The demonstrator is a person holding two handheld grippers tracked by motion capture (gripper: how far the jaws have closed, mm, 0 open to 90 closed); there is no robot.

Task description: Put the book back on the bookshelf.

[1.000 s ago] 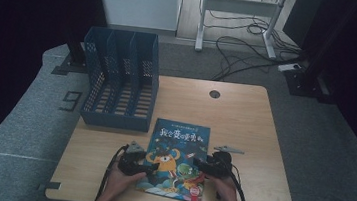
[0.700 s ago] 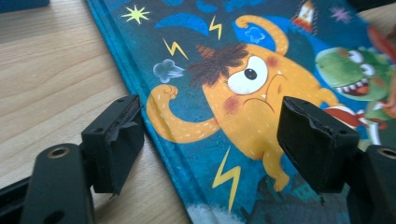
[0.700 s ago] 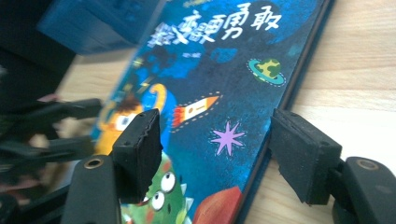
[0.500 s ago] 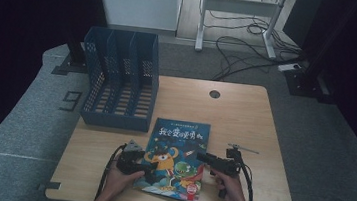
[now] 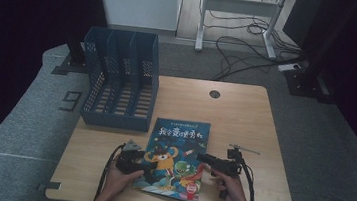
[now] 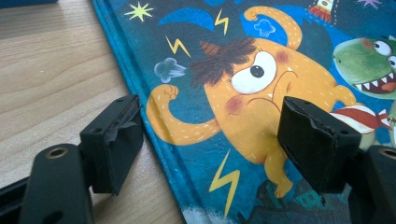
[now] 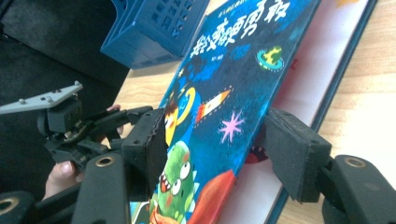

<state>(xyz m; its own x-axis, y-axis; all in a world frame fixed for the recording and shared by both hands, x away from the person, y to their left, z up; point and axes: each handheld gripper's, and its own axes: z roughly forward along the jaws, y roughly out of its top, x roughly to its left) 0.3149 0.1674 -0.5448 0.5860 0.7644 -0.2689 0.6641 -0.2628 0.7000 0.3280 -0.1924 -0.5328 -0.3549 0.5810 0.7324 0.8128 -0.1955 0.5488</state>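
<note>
Sitting at the upper left of the table (image 5: 246, 107) in the high view is a blue file rack (image 5: 120, 84), its slots facing up. Lower down, left of centre, the left gripper (image 5: 145, 166) rests at the left edge of the picture book (image 5: 176, 155), which lies near the bottom middle of the frame, just below and right of the rack. In the left gripper view the jaws stand wide apart, one pad over bare wood and the other over the orange monster on the cover, straddling the book's edge with no pad pressing on it. Moving right, the right gripper (image 5: 201, 158) comes in at the book's right edge, held by the person's right hand (image 5: 225, 183). In the right gripper view its jaws have just been closing, and the lifted front cover (image 7: 233, 93) runs between the pads, tilted up off the pale page beneath; whether the pads already press on it I cannot tell.
</note>
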